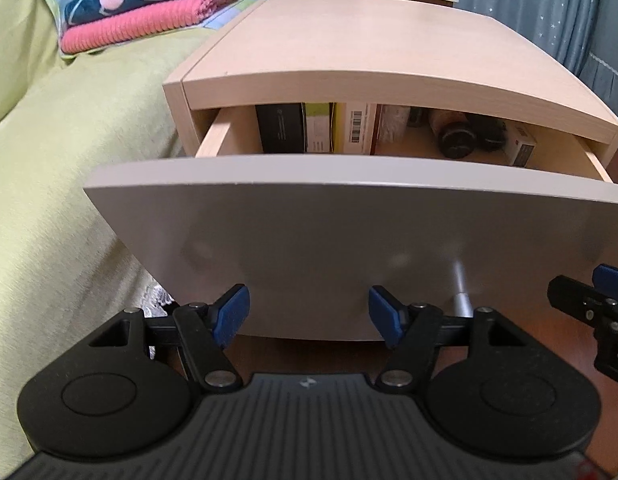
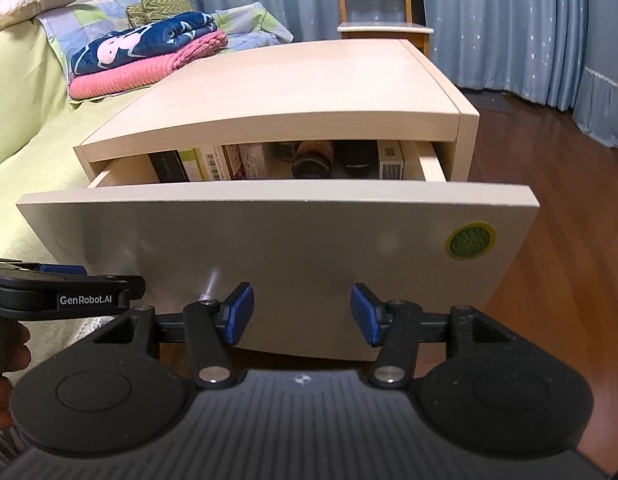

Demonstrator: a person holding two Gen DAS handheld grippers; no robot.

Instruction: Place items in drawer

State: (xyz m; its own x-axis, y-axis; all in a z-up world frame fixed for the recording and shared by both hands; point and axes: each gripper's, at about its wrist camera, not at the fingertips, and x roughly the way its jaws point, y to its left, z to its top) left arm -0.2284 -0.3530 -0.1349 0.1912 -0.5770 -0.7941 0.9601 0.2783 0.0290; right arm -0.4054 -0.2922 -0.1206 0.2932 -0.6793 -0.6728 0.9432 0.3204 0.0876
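Just beyond both wide, empty tongs [image 1: 309,312] [image 2: 301,312] stands the half-open drawer [image 1: 349,240].

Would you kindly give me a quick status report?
Left gripper open, empty. Right gripper open, empty. Drawer partly open, boxes inside. Nothing blocking.

Setting: a home bedroom. Evidence: bed [image 2: 25,128] with a yellow-green cover along the left side; folded pink blanket [image 2: 125,74] and navy patterned blanket [image 2: 149,42] stacked on it; pillow [image 2: 33,0] at the head end. Pale wooden nightstand [image 2: 293,80] just beside the bed, its drawer [image 2: 269,240] pulled out, boxes and dark jars inside. Blue star-print curtains [image 2: 501,20] across the back. Wooden chair [image 2: 379,8] behind the nightstand. Reddish wood-plank floor [image 2: 549,220].
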